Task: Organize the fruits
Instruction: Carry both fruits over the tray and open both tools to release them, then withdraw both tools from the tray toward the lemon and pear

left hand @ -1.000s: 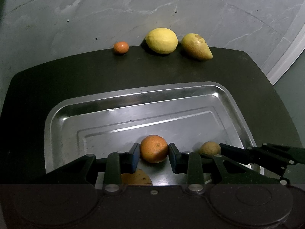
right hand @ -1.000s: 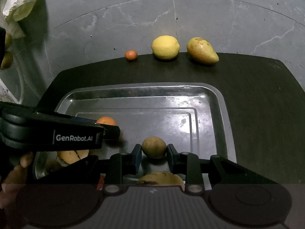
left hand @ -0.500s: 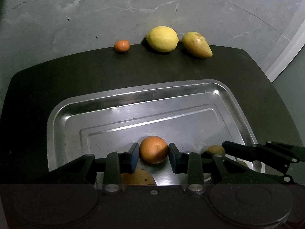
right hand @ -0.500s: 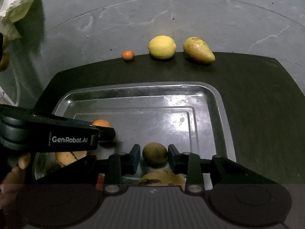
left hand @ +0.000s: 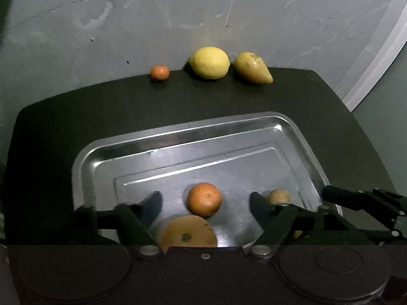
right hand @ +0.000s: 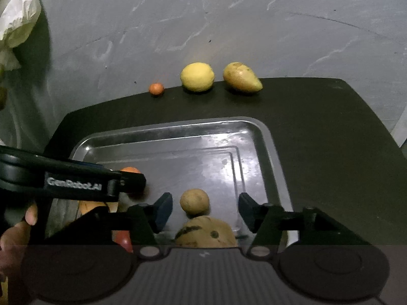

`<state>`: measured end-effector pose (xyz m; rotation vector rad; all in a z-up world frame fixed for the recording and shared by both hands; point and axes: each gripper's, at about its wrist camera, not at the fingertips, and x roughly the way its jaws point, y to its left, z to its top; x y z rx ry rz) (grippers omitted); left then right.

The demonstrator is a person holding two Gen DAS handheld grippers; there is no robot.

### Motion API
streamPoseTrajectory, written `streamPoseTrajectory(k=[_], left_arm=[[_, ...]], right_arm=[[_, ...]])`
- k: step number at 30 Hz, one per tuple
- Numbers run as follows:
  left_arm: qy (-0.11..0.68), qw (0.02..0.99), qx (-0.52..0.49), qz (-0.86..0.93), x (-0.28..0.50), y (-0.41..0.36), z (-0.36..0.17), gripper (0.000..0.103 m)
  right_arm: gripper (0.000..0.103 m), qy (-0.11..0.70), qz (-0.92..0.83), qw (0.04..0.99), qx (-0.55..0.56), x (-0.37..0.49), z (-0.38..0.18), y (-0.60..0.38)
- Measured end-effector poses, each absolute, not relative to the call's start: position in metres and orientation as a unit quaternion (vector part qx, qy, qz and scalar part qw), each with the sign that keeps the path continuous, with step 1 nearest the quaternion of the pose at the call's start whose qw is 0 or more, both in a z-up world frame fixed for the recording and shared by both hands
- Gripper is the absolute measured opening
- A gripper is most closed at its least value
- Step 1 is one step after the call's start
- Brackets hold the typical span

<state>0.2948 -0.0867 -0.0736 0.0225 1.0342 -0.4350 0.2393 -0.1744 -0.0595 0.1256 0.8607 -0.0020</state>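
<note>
A steel tray (left hand: 178, 137) (right hand: 269, 137) lies on the dark table. An orange (left hand: 204, 199) rests in it, loose between the spread fingers of my open left gripper (left hand: 205, 204). A small brown round fruit (right hand: 194, 201) (left hand: 277, 196) sits in the tray between the wide-apart fingers of my open right gripper (right hand: 205, 208), untouched. Larger tan fruits (left hand: 189, 231) (right hand: 206, 231) lie at the tray's near edge under each gripper. Along the table's far edge stand a small tangerine (left hand: 159, 72) (right hand: 156, 88), a lemon (left hand: 209, 62) (right hand: 197, 77) and a pear (left hand: 252, 68) (right hand: 241, 77).
The left gripper's body (right hand: 76, 183) crosses the right wrist view at the left, held by a hand (right hand: 15, 231). A red fruit (right hand: 123, 239) shows beneath it. A crumpled white bag (right hand: 17, 23) hangs at the far left. A grey marbled wall rises behind the table.
Both grippers opened: the left let go of the orange, the right let go of the brown fruit. Both fruits now rest in the tray. The views pulled back a little.
</note>
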Motion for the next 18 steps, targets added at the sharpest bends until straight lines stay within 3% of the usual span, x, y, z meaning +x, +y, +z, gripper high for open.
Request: streamPoseTrajectory(k=[3,7,18], left_arm=[[0.484,0.852,0.012,-0.2,0.292,-0.08,-0.067,0.095],[0.481,0.857,0.012,-0.184,0.29,-0.064,-0.061,0.099],[0.505,0.856,0.009,-0.107,0.286,-0.003,-0.067,0.101]], right_arm=[[0.085,0.413,-0.006,0.908,0.067,0.231,-0.052,-0.177],[0.094,0.415,-0.011,0.907,0.072,0.222,-0.046,-0.178],[0.097,0.45,-0.022,0.89,0.069,0.209,-0.044,-0.175]])
